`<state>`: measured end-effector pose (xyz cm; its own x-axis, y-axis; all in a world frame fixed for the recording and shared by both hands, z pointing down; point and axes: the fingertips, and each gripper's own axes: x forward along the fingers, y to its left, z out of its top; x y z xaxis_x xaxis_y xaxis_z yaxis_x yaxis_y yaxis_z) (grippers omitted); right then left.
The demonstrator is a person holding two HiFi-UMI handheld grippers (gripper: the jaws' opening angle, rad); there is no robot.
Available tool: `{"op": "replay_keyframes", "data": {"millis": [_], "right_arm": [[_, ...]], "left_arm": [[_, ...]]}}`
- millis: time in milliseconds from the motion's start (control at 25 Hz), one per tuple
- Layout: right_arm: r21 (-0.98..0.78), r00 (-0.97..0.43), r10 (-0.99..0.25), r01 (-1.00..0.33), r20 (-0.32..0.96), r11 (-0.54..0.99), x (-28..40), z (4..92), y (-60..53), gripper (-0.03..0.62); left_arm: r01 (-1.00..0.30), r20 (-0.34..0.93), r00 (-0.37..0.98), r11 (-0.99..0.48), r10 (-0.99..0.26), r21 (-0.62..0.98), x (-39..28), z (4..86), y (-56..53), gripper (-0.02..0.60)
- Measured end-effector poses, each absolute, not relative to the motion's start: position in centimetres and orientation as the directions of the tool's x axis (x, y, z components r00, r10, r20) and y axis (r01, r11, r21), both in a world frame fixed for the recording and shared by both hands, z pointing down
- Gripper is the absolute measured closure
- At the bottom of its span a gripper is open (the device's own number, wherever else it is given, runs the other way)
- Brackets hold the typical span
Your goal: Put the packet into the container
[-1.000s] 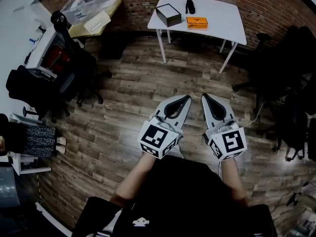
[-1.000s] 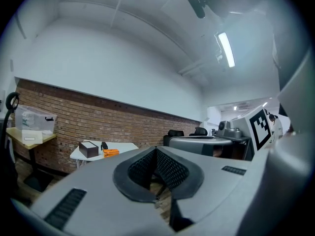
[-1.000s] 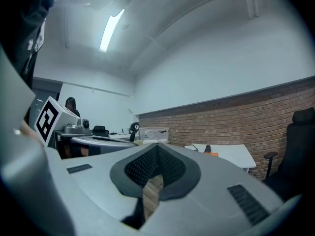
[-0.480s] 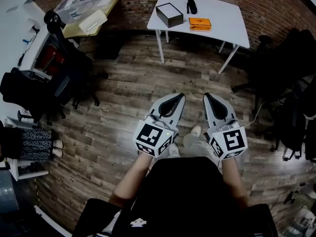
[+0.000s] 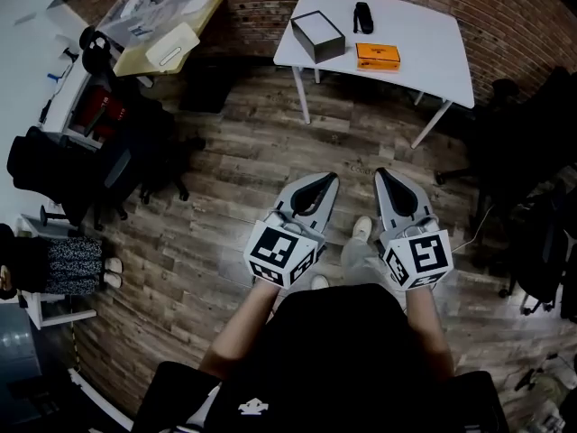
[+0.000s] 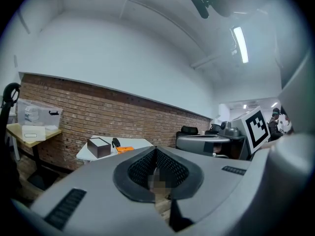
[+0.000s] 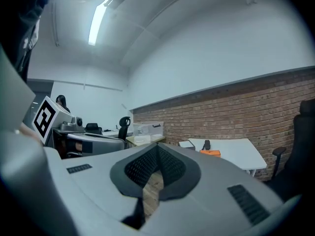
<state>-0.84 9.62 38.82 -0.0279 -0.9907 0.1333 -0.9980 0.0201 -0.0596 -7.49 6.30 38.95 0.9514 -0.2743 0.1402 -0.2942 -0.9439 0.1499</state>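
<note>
The orange packet (image 5: 378, 56) lies on a white table (image 5: 433, 52) by the brick wall, far ahead of both grippers. A dark open box (image 5: 317, 36), the container, stands at the table's left end, and a small black object (image 5: 362, 16) lies behind the packet. My left gripper (image 5: 332, 179) and right gripper (image 5: 381, 173) hang side by side over the wooden floor, both shut and empty. The left gripper view shows the box (image 6: 99, 147) and packet (image 6: 124, 149) past its closed jaws. In the right gripper view the packet (image 7: 210, 153) shows on the table (image 7: 238, 151).
A wooden desk (image 5: 153, 48) with a clear plastic bin (image 5: 149, 3) stands at the back left. Dark chairs and bags (image 5: 108, 152) crowd the left side, and office chairs (image 5: 532, 197) stand at the right. A person's legs (image 5: 63, 260) show at the left edge.
Both grippers have moved forward together toward the white table, still shut. The table sits a little nearer and further right in the head view.
</note>
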Motion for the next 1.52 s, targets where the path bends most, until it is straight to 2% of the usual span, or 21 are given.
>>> {"op": "replay_keyframes", "data": {"millis": [440, 760, 1160, 1520], "right_arm": [[-0.046, -0.020, -0.988, -0.999, 0.152, 0.013, 11.5, 38.3, 0.6, 0.589], [-0.078, -0.022, -0.987, -0.997, 0.157, 0.010, 17.0, 38.9, -2.6, 0.589], [-0.087, -0.045, -0.989, -0.996, 0.143, 0.033, 20.7, 38.9, -5.8, 0.589], [-0.093, -0.106, -0.987, -0.991, 0.118, 0.095, 20.6, 38.3, -8.3, 0.589]], "left_arm": [[-0.301, 0.146, 0.949, -0.937, -0.278, 0.177, 4.4, 38.7, -2.7, 0.575], [-0.334, 0.177, 0.936, -0.924, -0.303, 0.186, 8.9, 39.5, -6.2, 0.575], [-0.364, 0.180, 0.924, -0.921, -0.338, 0.136, 12.6, 38.6, -8.5, 0.575], [-0.374, 0.179, 0.920, -0.918, -0.350, 0.130, 13.5, 37.9, -10.8, 0.575]]}}
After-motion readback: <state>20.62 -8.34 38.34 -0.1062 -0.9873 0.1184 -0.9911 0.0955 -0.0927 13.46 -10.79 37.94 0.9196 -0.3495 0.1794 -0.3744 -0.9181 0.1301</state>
